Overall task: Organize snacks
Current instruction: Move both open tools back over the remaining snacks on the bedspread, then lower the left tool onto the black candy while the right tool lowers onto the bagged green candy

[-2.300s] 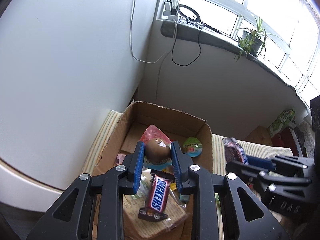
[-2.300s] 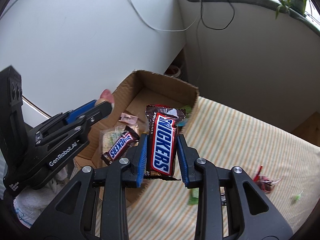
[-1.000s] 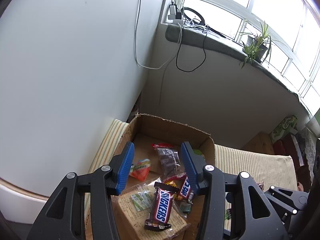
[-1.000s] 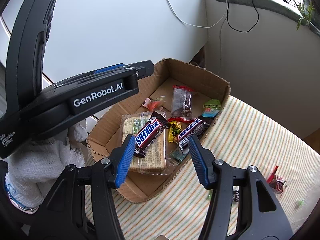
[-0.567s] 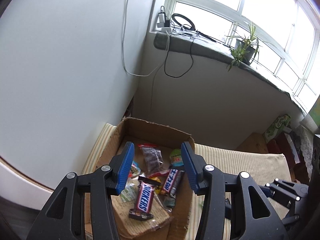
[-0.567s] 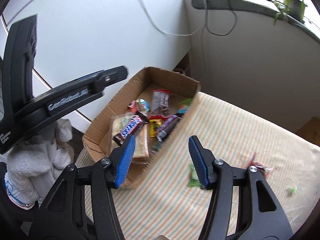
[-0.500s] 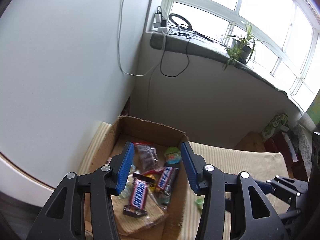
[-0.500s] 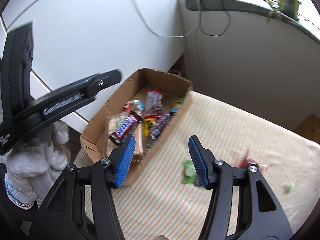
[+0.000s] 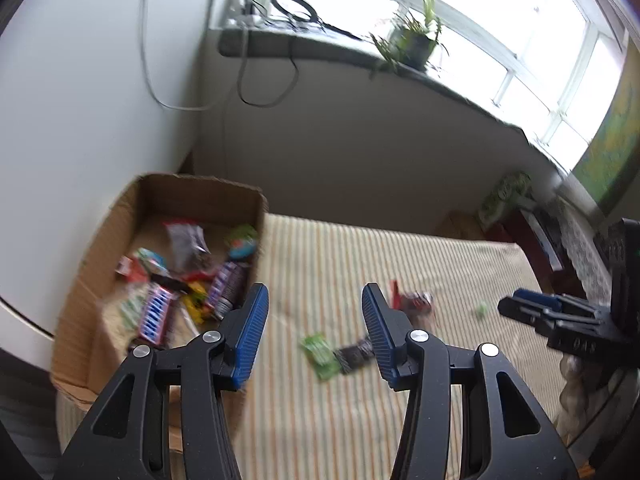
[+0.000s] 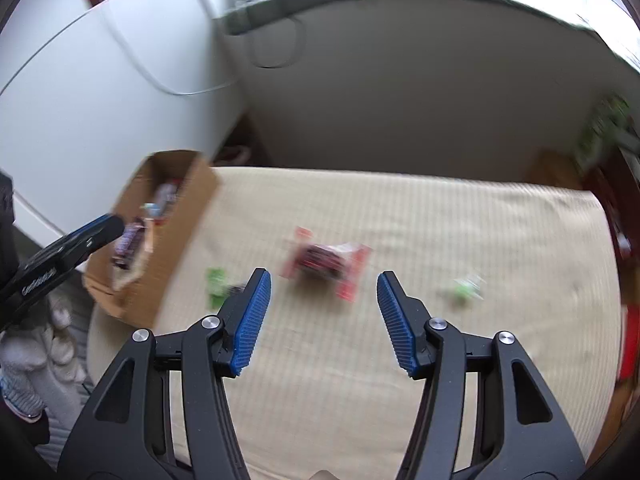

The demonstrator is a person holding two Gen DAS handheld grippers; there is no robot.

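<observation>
Both frames are smeared with motion blur, so fine print on the wrappers cannot be read. The left gripper (image 9: 316, 330) hangs over the striped cloth (image 9: 360, 260) with its blue-padded jaws apart and nothing between them; below the gap lie a small green packet (image 9: 320, 354) and, touching it on its right, a dark wrapper (image 9: 354, 356) partly hidden behind the right-hand pad. To the left of that gripper stands the open cardboard box (image 9: 86, 280), its near right corner just beside the left-hand pad, and inside it lies a jumble of snacks, among them 2 Snickers-style bars (image 9: 158, 316), a clear bag of dark pieces (image 9: 186, 242) and a round green-topped sweet (image 9: 242, 240). The right gripper (image 10: 322, 320) also stands with its jaws parted and holding nothing, over the same cloth. Just beyond its gap sits a red-edged clear packet with dark contents (image 10: 326, 260), apart from both pads. A pale green wrapped sweet (image 10: 464, 288) lies further right, well apart from the packet. From the right wrist view the box sits at the far left, with the left gripper's tip in front of it and a white-gloved hand (image 10: 28, 356) below.
</observation>
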